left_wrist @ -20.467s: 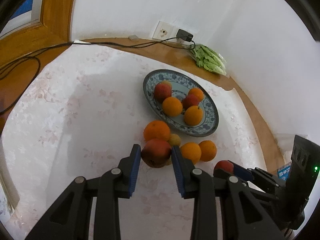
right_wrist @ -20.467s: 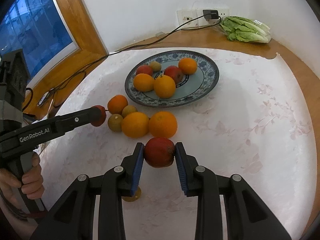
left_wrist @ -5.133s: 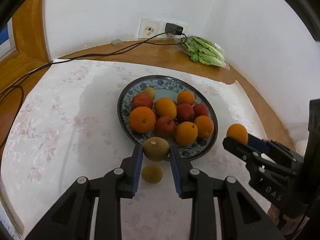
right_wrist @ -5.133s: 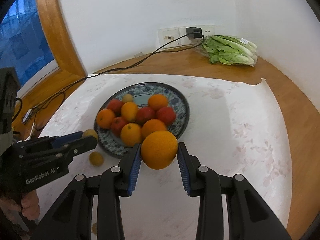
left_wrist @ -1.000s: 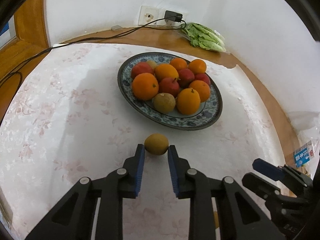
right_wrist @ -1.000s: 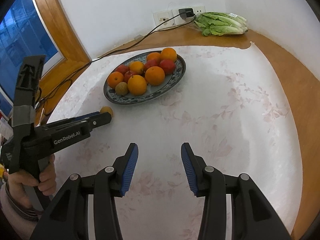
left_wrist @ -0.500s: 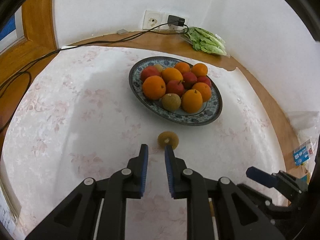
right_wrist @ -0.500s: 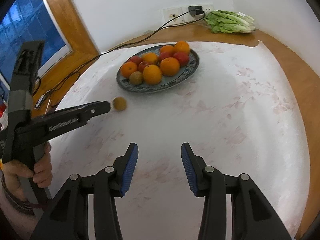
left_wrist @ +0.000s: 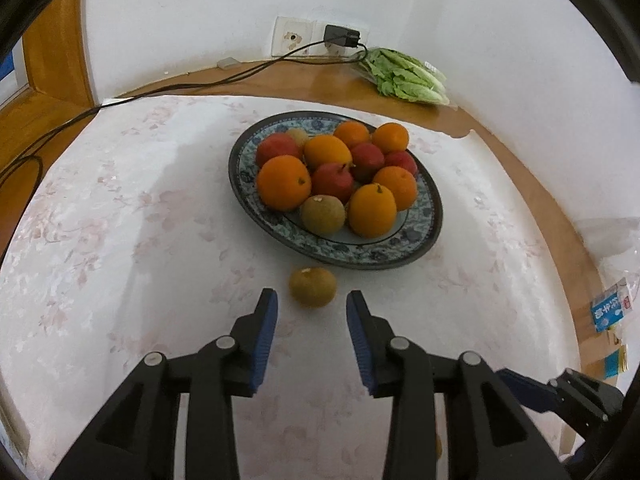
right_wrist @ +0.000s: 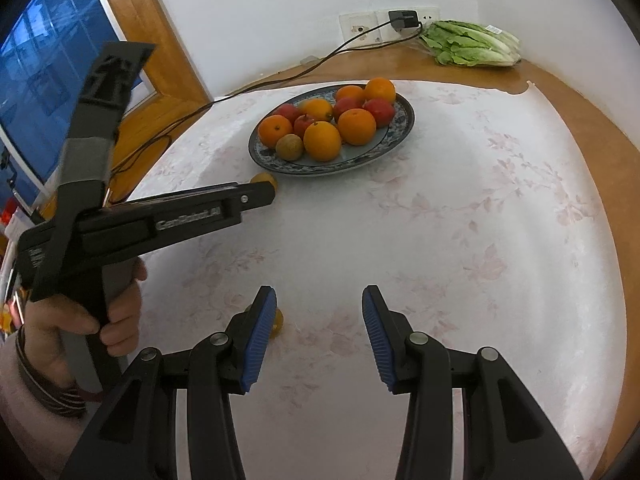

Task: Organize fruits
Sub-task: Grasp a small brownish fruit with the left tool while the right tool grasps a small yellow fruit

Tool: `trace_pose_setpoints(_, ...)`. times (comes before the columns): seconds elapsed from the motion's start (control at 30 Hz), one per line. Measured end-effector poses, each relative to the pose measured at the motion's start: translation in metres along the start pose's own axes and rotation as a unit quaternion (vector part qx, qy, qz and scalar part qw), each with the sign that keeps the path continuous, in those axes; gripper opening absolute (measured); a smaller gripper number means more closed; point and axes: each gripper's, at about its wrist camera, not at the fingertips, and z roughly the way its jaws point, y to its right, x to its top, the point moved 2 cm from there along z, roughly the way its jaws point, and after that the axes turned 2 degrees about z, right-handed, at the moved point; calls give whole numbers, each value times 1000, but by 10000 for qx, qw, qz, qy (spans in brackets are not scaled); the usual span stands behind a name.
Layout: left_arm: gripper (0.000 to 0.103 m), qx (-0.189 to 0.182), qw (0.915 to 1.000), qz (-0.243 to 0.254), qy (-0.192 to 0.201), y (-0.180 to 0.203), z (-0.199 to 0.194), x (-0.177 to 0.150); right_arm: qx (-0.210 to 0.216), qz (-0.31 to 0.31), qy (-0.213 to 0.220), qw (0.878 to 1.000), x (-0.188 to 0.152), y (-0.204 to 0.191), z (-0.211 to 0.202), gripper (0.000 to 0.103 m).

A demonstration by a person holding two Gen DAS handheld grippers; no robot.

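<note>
plate (left_wrist: 430, 216): on the tablecloth (left_wrist: 120, 240), toward the wall side
fruit pile (left_wrist: 332, 176): in the plate, pieces touching
loose fruit (left_wrist: 312, 287): on the cloth just before the plate's near rim, apart from it
left gripper (left_wrist: 312, 308): just short of the loose fruit, jaws opening, fruit ahead of the tips (not between the pads)
right gripper (right_wrist: 319, 304): over bare cloth, well before the plate, jaws apart, nothing between
second small fruit (right_wrist: 277, 322): on the cloth, partly hidden behind the right gripper's left finger
lettuce (right_wrist: 472, 44): on the wooden ledge (right_wrist: 568, 92) behind the plate, to the right
wall sockets (left_wrist: 296, 38): behind the ledge, cable (left_wrist: 160, 90) running off left
</note>
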Motion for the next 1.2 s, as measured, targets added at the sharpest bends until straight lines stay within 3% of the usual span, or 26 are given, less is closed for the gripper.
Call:
trace_pose_setpoints(0.03, 37, 2, 10000, 2, -7, 0, 2, 0, -2, 5, -3, 10000, 0, 0, 0, 46)
trace_pose_setpoints(0.1, 26, 21, 10000, 7, -33, -1, 5, 0, -1, 17, -9, 10000, 0, 1, 0, 46)
trace_pose_setpoints(0.5, 26, 60, 9999, -110, 0, -13, -14, -6, 161, -26, -24, 9999, -1, -5, 1, 46)
trace_pose_setpoints(0.8, 26, 147, 9994, -298, 89, -24, -29, -10, 228, -400, -126, 9989, -9, -25, 5, 46)
trace_pose_setpoints(1.1, 26, 149, 9990, -400, 152, -29, -37, -11, 104, -740, -301, 9968, -17, -38, 17, 45)
trace_pose_setpoints(1.2, 26, 128, 9989, -420, 164, -30, -39, -11, 13, -774, -277, 9966, -17, -40, 18, 39)
